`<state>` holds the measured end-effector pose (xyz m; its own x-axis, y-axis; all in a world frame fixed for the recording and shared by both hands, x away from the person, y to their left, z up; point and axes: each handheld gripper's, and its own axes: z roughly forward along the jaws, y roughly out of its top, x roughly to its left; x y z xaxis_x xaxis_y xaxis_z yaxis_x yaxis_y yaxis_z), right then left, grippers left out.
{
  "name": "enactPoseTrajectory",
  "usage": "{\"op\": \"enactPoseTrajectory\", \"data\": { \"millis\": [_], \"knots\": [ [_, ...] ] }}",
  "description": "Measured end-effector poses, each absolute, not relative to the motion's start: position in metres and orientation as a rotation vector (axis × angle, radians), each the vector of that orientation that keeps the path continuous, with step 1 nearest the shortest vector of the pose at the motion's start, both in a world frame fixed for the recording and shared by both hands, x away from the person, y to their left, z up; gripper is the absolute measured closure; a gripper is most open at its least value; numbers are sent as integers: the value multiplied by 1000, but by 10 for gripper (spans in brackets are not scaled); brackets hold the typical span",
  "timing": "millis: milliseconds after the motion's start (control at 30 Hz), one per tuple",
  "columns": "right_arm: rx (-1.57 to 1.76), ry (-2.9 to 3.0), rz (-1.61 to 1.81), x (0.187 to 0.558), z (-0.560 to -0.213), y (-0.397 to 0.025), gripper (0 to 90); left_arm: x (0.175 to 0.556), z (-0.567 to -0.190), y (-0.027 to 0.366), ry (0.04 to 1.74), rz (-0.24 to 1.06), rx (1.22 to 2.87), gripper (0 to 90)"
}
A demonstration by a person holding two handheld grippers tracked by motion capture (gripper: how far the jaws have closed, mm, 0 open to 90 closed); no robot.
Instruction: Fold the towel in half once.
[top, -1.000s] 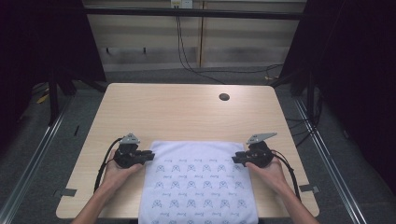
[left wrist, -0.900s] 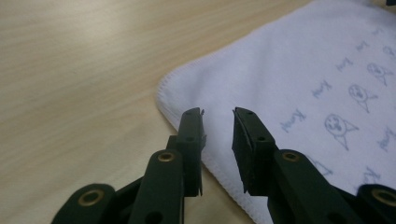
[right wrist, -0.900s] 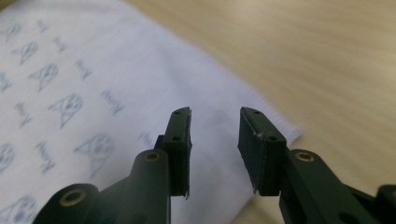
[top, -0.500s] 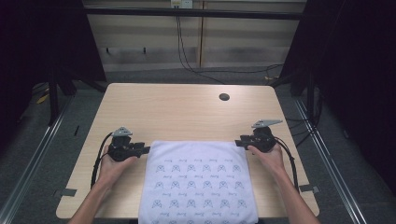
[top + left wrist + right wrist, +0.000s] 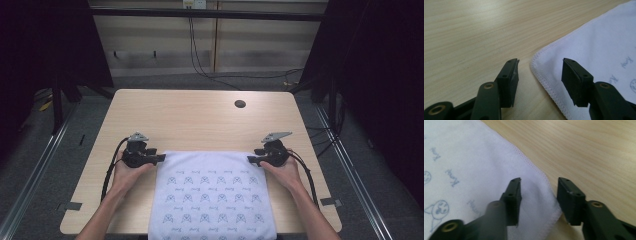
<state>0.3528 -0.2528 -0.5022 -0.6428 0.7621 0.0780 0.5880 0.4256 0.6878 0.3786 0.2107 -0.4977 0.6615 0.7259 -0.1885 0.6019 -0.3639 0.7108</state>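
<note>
A white printed cloth (image 5: pixel 212 192) lies flat on the worktop (image 5: pixel 200 120), overhanging its near edge. The left gripper (image 5: pixel 159 158) and right gripper (image 5: pixel 251 159) straddle its far corners, fingers apart, holding nothing.

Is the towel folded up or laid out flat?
Laid flat. The white printed towel lies spread on the wooden table, its near edge at the table's front; both far corners lie smooth.

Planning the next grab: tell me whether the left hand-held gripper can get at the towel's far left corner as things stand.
Probably yes. The left hand-held gripper is open with the white printed towel corner lying between its jaws on the wooden table; nothing blocks it.
</note>
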Motion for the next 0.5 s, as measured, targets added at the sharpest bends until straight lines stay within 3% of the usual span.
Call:
{"op": "enactPoseTrajectory", "data": {
  "millis": [100,167,333,500],
  "knots": [
    [1153,2454,1034,349,-502,-253,766,378,-498,210,1021,202,2085,453],
    [1180,2459,1055,347,-502,-254,836,380,-500,210,1023,198,2093,444],
    [1227,2452,1097,349,-503,-256,867,386,-501,210,1046,222,2076,411],
    [1238,2448,1107,349,-502,-257,867,385,-504,206,1006,205,2092,460]
  ]
}}
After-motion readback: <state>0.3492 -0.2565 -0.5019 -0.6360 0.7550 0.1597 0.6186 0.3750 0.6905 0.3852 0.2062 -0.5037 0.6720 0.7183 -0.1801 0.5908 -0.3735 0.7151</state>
